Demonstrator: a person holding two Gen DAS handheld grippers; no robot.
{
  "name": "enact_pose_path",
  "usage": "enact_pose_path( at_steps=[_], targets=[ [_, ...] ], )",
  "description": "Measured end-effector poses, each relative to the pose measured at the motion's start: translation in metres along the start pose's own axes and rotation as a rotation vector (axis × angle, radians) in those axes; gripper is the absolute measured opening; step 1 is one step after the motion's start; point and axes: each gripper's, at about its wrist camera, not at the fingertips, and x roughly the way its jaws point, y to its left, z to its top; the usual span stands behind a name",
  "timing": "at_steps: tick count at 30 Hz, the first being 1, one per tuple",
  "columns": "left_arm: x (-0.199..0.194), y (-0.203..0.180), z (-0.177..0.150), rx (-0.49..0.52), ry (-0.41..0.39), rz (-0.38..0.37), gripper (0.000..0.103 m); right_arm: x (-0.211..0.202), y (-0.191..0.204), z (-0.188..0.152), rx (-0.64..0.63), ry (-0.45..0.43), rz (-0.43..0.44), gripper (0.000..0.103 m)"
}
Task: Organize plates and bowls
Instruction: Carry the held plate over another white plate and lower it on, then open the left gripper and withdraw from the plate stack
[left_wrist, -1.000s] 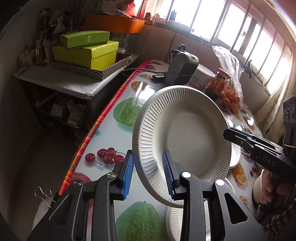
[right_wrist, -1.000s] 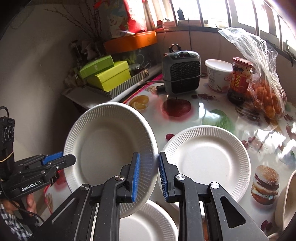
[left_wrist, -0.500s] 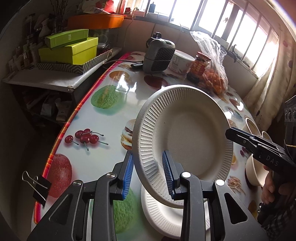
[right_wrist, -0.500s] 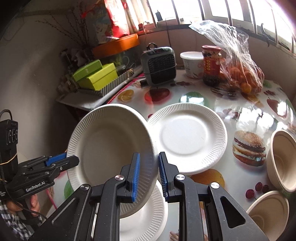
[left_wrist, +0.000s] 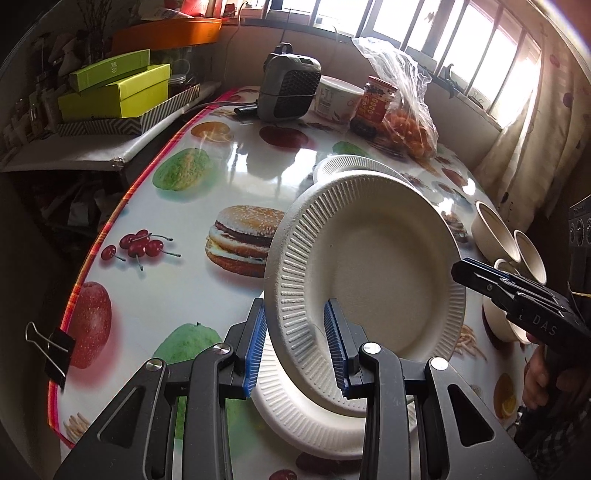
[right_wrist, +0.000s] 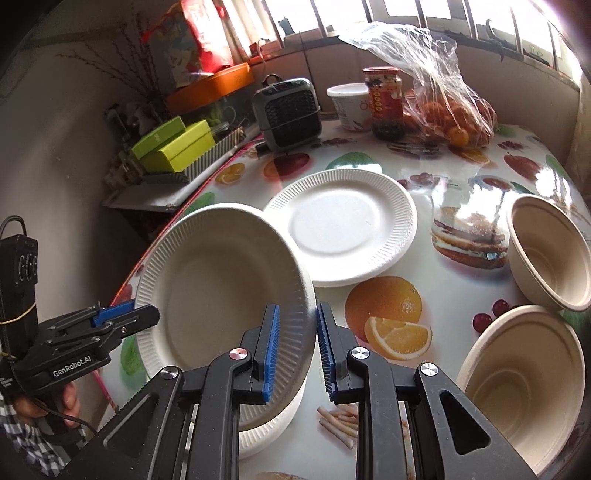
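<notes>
In the left wrist view, a white paper plate (left_wrist: 369, 280) is held tilted above the table (left_wrist: 177, 295), and its ribbed rim is clamped between the two blue pads of the left gripper (left_wrist: 295, 343). Just under it a second plate (left_wrist: 295, 417) is lying flat on the fruit-printed cloth. The right gripper (left_wrist: 465, 271) is seen at the opposite rim of the held plate, with a hand (left_wrist: 543, 376) below it. Some paper bowls (left_wrist: 491, 229) are placed near the right edge.

In the right wrist view, the same held plate (right_wrist: 221, 291) is gripped at its near rim by the right gripper (right_wrist: 295, 347), whose pads are closed on it. The left gripper (right_wrist: 144, 314) is touching the far rim. A third plate (right_wrist: 343, 225) is lying flat further back, beside two bowls (right_wrist: 546, 251) at the right. A grey heater (right_wrist: 288, 114) and a bag of oranges (right_wrist: 447, 110) are standing at the far side.
</notes>
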Motion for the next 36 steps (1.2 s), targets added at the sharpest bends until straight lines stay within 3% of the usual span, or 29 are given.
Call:
enact_pose_path(
  at_steps=[16, 36],
  targets=[
    [0.008, 0.005, -0.021, -0.011, 0.049, 0.016, 0.033, 0.001, 0.002, -0.020, 0.016, 0.036, 0.018, 0.021],
    [0.014, 0.005, -0.024, -0.009, 0.068, 0.042, 0.033, 0.015, 0.005, -0.031, 0.003, 0.070, -0.006, 0.022]
  ],
)
